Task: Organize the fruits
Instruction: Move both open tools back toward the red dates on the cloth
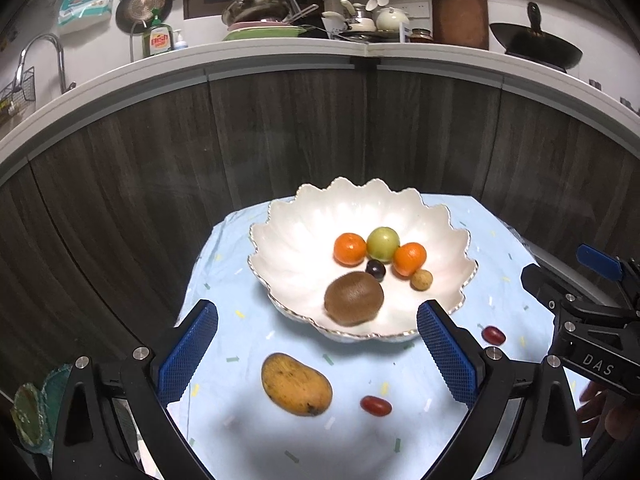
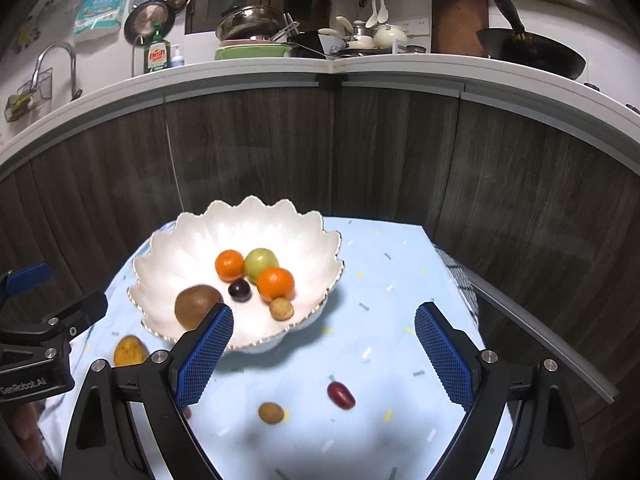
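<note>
In the left wrist view, the left gripper (image 1: 318, 354) is held spread wide and empty above a pale blue cloth (image 1: 240, 320). A scalloped white bowl (image 1: 288, 240) is seen at mid-table, already holding a kiwi (image 1: 353, 299), two oranges (image 1: 350, 249) (image 1: 409, 258), a green fruit (image 1: 383, 243), a dark grape (image 1: 375, 270) and a small tan fruit (image 1: 421, 280). A mango (image 1: 296, 384) is left on the cloth just below the open fingers, with one red grape tomato (image 1: 375, 405) near it and another (image 1: 493, 335) beside the bowl's right edge. Part of the right gripper's body is glimpsed at the right margin.

In the right wrist view, the right gripper (image 2: 324, 354) is likewise shown released, nothing between its blue pads (image 2: 442, 354). The bowl (image 2: 168, 256) is placed ahead and to the left; a red grape tomato (image 2: 341, 395) and a small tan fruit (image 2: 271, 413) are seen loose on the cloth between the fingers. The mango (image 2: 130, 350) is partly hidden behind the left finger.

The sorting is judged unfinished. Small round fruit could be nudged and rolled off the cloth if a finger is lowered off-centre; the tomatoes could be crushed by too firm a squeeze; the mango could slip from a narrow pinch; the bowl's rim could be clipped on the way in.
</note>
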Action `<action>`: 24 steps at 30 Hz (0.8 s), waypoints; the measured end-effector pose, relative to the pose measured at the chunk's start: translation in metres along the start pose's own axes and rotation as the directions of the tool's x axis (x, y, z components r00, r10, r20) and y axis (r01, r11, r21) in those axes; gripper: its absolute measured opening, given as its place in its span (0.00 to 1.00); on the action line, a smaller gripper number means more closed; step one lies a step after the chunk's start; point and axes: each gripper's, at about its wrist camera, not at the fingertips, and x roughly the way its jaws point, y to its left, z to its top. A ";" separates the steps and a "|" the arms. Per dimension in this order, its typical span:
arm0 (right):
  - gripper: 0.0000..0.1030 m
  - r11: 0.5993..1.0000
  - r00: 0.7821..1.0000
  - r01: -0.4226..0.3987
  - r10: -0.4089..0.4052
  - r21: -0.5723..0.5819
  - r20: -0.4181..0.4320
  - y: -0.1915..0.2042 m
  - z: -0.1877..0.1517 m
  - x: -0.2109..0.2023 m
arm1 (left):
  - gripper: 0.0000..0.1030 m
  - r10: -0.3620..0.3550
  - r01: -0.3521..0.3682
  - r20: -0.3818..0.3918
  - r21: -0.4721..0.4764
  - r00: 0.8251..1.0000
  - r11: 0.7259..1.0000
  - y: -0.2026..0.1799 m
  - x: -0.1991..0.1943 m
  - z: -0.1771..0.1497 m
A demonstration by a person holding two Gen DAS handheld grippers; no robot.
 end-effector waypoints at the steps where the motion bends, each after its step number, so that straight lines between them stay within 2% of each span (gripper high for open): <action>1: 0.90 1.000 1.000 -0.006 0.006 0.001 -0.003 -0.001 -0.002 0.000 | 0.99 -0.001 0.001 -0.002 0.007 1.000 1.000 -0.002 0.000 -0.002; 7: 0.90 0.999 0.998 -0.028 0.026 -0.031 -0.057 0.001 -0.015 0.004 | 0.99 -0.009 0.009 -0.014 0.020 1.000 1.000 -0.007 0.000 -0.016; 24: 0.90 1.000 0.993 0.008 -0.009 -0.014 -0.114 -0.009 -0.042 0.014 | 0.98 -0.017 0.020 -0.051 0.057 0.999 0.998 -0.020 0.007 -0.047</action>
